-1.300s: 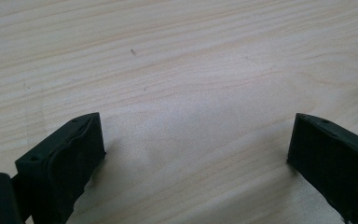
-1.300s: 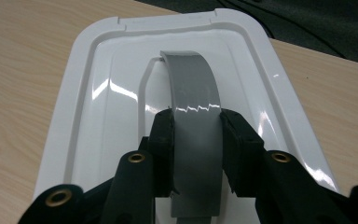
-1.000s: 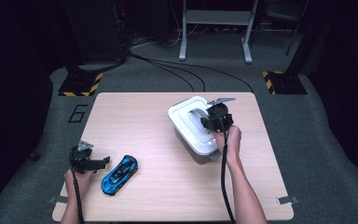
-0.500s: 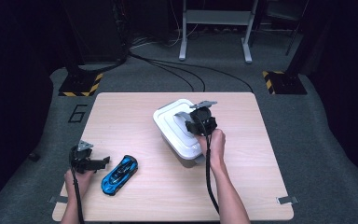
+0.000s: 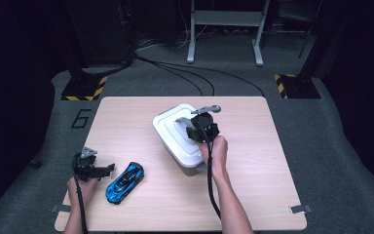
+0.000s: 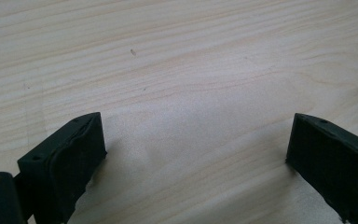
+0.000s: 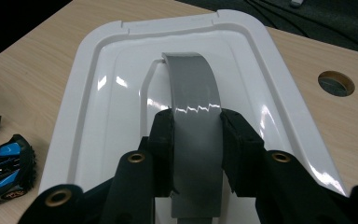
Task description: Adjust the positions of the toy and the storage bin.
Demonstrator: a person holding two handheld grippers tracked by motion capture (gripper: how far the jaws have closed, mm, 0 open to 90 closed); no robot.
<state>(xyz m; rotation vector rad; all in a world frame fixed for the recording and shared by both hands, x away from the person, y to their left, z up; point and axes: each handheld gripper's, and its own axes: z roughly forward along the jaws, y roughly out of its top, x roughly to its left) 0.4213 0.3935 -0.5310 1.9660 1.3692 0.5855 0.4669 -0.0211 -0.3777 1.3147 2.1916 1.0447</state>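
Pinching the grey handle [image 7: 193, 116] on the white box lid [image 5: 175, 129] with my right hand-held gripper [image 5: 202, 130], mid-frame; blue toy car [image 5: 124, 181] lies lower left, beside my spread-apart left hand-held gripper [image 5: 108, 169].

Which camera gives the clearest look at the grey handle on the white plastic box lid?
The right gripper view: the grey arched handle fills the centre, clamped between the right claw. The high view shows it small, mostly hidden under that claw. The left gripper view looks at bare table.
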